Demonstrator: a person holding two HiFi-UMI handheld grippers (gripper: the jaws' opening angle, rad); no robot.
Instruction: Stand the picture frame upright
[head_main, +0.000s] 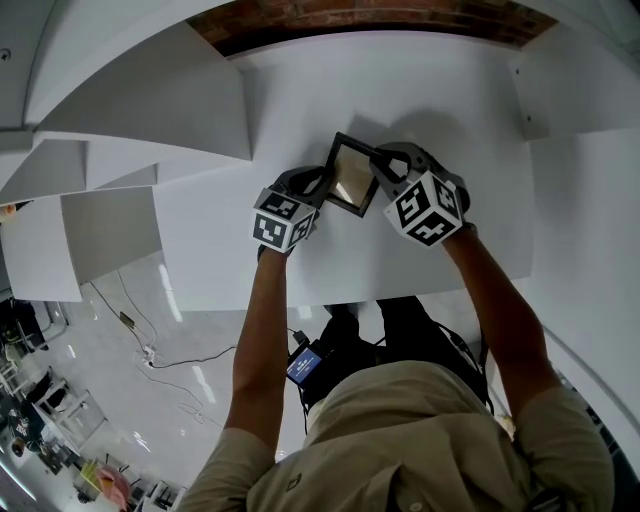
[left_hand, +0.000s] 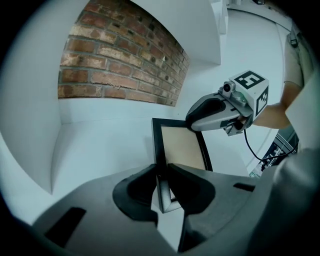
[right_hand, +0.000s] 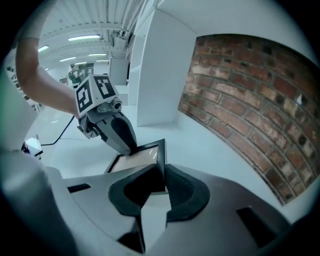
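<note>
The picture frame (head_main: 352, 175) was judged light and stiff, though its glossy front was taken to be breakable; the thin black rim was thought the best place to be gripped. It was held tilted over the white table (head_main: 470, 110), between both tools. The left gripper (left_hand: 161, 185) was closed narrowly on one side rail near a corner, and the right gripper (right_hand: 162, 182) was clamped on the opposite edge.

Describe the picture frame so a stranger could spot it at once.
From the brick wall, look down the white table. Near its middle, the left gripper and the right gripper clamp the picture frame from either side. It is the only black-edged rectangle with a tan panel; its neighbours are white panels and grey grippers.
</note>
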